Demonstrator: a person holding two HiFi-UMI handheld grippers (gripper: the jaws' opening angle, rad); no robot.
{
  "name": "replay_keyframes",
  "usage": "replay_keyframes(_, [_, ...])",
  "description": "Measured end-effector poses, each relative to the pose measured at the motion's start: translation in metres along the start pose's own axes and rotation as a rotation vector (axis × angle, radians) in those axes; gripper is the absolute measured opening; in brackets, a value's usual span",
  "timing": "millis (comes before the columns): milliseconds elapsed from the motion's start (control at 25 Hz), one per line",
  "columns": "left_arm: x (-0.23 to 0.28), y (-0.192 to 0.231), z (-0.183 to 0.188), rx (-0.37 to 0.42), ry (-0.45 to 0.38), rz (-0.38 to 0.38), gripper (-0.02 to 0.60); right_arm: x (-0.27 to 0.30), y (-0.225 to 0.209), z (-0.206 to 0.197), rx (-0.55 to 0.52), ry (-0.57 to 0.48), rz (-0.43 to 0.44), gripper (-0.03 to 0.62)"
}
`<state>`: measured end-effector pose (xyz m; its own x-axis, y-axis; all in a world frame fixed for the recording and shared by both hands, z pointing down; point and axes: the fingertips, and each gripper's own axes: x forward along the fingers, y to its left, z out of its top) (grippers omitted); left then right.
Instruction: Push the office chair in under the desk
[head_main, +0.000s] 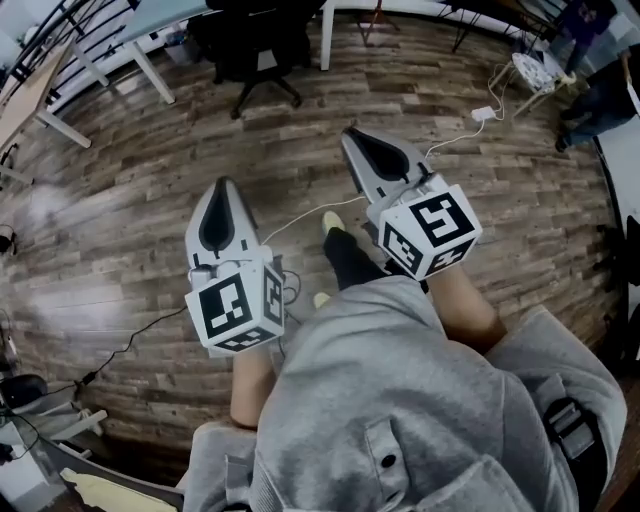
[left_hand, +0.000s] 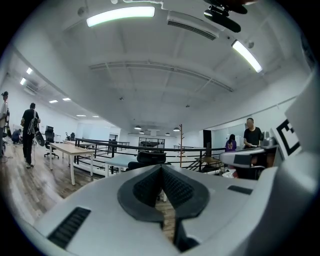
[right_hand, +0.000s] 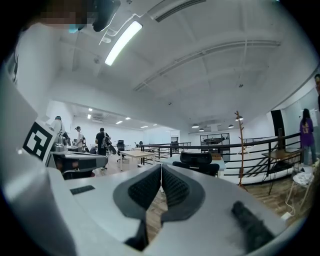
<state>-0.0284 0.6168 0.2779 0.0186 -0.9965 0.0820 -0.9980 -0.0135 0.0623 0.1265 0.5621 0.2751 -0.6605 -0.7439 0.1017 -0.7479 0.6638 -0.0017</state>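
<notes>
Chair spot: the office chair (head_main: 255, 45) is way up ahead on the wood floor (head_main: 120, 200), right at the edge of the table (head_main: 160, 15) and well apart from both claws.
Chair look: all black, with a headrest on top and a star base on castors. Can't tell if the back is mesh or padded.
How it'll handle: my guess is it rolls easy on that floor, but it'll probably swivel or veer if shoved off-centre.
Where to push: I'd go for the backrest, 1 claw on each side, pushing evenly rather than gripping.
Left claw (head_main: 222, 190): clenched tight, nothing in it, pointing towards the chair.
Right claw (head_main: 352, 135): same deal, pads pressed together and empty.
</notes>
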Motion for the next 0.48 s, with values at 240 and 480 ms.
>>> replay_keyframes(240, [0.032, 0.008, -0.004, 0.010, 0.009, 0.010, 0.015, 0.039, -0.009, -0.002, -0.007, -0.005, 0.032, 0.025])
replay_keyframes(480, [0.093, 0.000, 0.004, 0.023, 0.013, -0.015, 0.015, 0.079, -0.044, 0.007, -0.012, -0.012, 0.038, 0.025])
